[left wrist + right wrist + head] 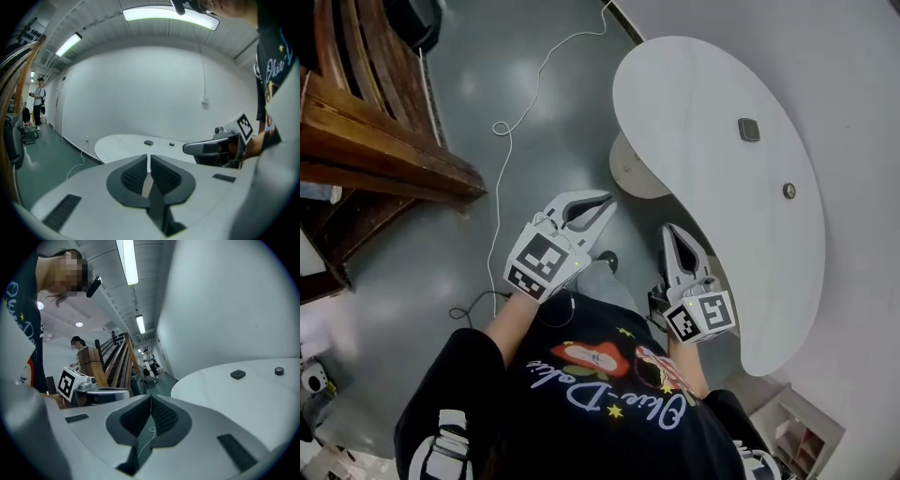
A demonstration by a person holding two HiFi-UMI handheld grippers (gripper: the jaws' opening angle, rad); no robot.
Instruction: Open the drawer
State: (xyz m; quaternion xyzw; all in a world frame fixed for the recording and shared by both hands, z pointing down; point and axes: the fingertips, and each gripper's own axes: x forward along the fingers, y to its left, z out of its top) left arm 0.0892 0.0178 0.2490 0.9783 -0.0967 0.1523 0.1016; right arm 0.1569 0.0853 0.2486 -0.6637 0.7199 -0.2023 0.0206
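Note:
No drawer can be made out in any view. My left gripper [605, 202] is held in the air over the grey floor, just left of a white curved table [712, 141], and its jaws are shut with nothing between them [149, 157]. My right gripper [672, 230] hangs beside it at the table's near edge, also shut and empty [151, 398]; a thin thread lies over its pads. Both point toward the table, level with each other. On the tabletop sit a small dark square block [749, 129] and a small round knob [788, 190].
A wooden frame [375, 141] stands at the left. A white cable [511, 122] trails over the floor. The table's round pedestal [633, 169] is under its far end. A low white shelf unit [802, 431] sits at the bottom right. A person [37, 101] stands far off.

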